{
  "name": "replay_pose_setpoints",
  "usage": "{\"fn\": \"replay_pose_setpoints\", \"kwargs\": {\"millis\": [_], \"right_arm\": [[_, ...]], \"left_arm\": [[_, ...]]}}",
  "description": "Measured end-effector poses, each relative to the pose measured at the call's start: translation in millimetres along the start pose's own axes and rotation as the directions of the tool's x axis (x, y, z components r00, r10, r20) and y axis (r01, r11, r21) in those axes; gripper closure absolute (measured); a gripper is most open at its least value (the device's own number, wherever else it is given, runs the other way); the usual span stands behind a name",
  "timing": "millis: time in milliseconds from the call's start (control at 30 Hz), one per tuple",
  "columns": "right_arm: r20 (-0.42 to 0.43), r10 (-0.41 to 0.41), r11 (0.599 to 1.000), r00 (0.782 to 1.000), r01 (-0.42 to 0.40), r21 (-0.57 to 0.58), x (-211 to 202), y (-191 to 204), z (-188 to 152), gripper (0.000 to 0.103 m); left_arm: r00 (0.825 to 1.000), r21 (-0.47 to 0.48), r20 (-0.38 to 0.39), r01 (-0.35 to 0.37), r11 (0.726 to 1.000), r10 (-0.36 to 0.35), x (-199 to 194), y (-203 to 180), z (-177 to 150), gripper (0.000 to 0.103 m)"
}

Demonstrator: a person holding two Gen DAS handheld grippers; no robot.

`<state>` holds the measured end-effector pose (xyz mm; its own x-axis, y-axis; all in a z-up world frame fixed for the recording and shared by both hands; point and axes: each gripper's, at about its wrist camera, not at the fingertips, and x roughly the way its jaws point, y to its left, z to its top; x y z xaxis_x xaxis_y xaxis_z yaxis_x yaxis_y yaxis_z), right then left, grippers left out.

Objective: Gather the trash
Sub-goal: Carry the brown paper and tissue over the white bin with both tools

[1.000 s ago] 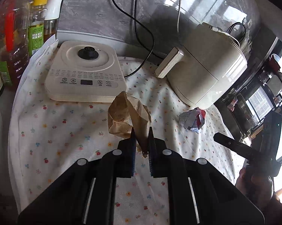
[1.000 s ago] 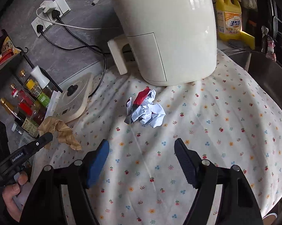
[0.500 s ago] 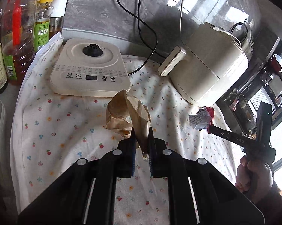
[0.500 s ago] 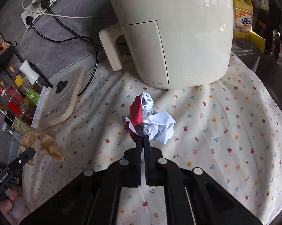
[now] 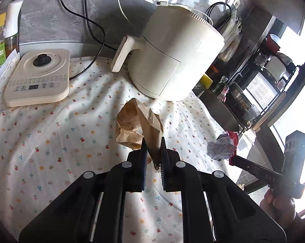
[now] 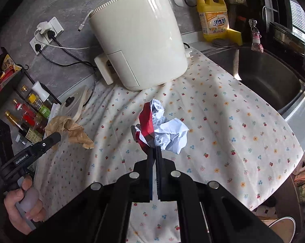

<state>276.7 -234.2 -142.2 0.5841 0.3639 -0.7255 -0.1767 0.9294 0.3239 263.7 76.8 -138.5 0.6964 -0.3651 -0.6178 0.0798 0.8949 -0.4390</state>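
A: We count two scraps: brown paper (image 5: pixel 139 126) clamped in our left gripper (image 5: pixel 152 158), red-and-white wad (image 6: pixel 162 129) pinched by the right gripper (image 6: pixel 154 151).

B: Both hang over the cloth (image 6: pixel 223 121) (bottles (image 6: pixel 28 117) partly cut off).

Count on the cloth (image 6: pixel 223 133): two pieces of trash — one brown paper bag (image 5: pixel 139 124) and one red-and-white paper wad (image 6: pixel 162 129). Two grippers, left gripper (image 5: pixel 152 151) and right gripper (image 6: pixel 154 156), one piece in each; two appliances, one air fryer (image 6: pixel 140 40) and one hot plate (image 5: pixel 39 77). Also one yellow detergent bottle (image 6: pixel 213 18), one sink (image 6: pixel 263 77), one wall socket strip (image 6: pixel 46 34), and a cluster of condiment bottles (image 6: pixel 28 117) — at least five, exact count unclear.
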Motion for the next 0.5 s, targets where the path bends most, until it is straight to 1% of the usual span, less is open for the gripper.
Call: {"fn": "replay_pose_setpoints", "kwargs": {"millis": [267,500], "right_arm": [[0.043,-0.072,0.994,0.996,0.068,0.091,-66.4,-67.8,-35.0,0.1],[0.057,-0.158,0.972,0.986,0.146,0.182,-120.0,-132.4,-72.1,0.1]], "left_arm": [[0.996,0.066,-0.053,0.081,0.995,-0.077,18.7,-74.1,-23.4,0.091],[0.984,0.132,-0.107,0.154,0.979,-0.141,35.9,-146.4,-52.3,0.091]]}}
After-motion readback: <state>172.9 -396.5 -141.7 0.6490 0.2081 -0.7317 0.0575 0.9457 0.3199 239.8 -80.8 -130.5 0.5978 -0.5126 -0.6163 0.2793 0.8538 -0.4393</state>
